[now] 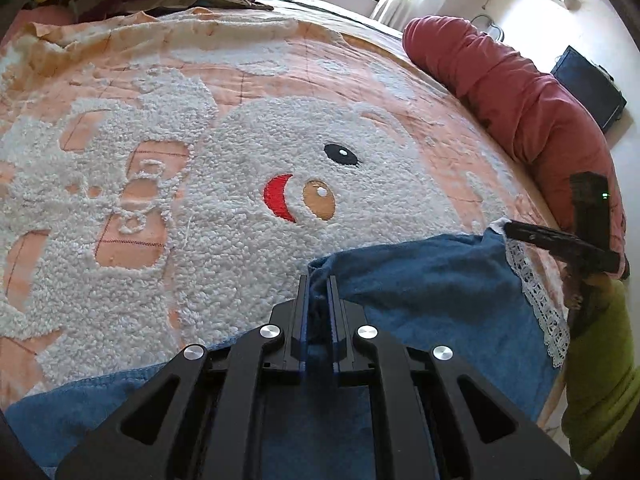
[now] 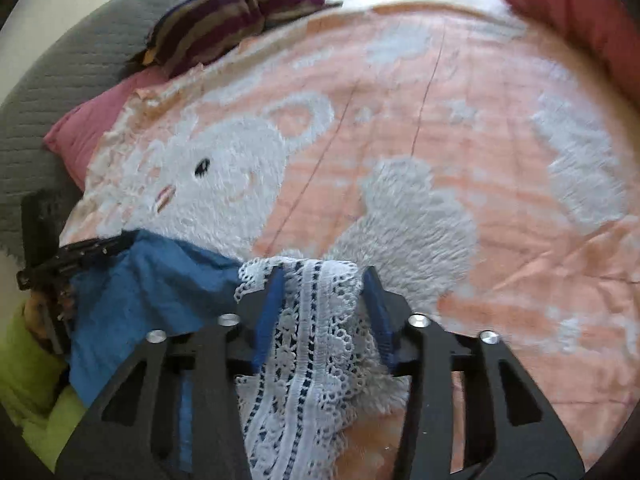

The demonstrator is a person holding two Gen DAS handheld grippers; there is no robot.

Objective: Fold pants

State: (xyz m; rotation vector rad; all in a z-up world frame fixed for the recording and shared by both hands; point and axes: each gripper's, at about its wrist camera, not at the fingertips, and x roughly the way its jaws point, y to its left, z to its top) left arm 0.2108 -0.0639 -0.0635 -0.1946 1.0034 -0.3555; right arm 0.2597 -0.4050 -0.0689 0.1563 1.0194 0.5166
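The blue pants (image 1: 420, 300) with a white lace hem (image 1: 540, 300) lie on the near edge of the bed. My left gripper (image 1: 318, 280) is shut on the blue cloth's far edge. My right gripper (image 2: 324, 276) has its jaws apart with the lace hem (image 2: 316, 320) draped between them; it looks open around the lace. The right gripper also shows in the left wrist view (image 1: 560, 240), at the lace corner. The left gripper shows in the right wrist view (image 2: 92, 248), at the blue pants' (image 2: 160, 292) far left corner.
A peach bedspread (image 1: 280, 80) with a fluffy white bear pattern covers the bed. A red bolster (image 1: 520, 100) lies along the right edge. A striped pillow (image 2: 224, 20) and a pink pillow (image 2: 88, 132) lie at the far side. Lime green cloth (image 2: 28, 376) is near.
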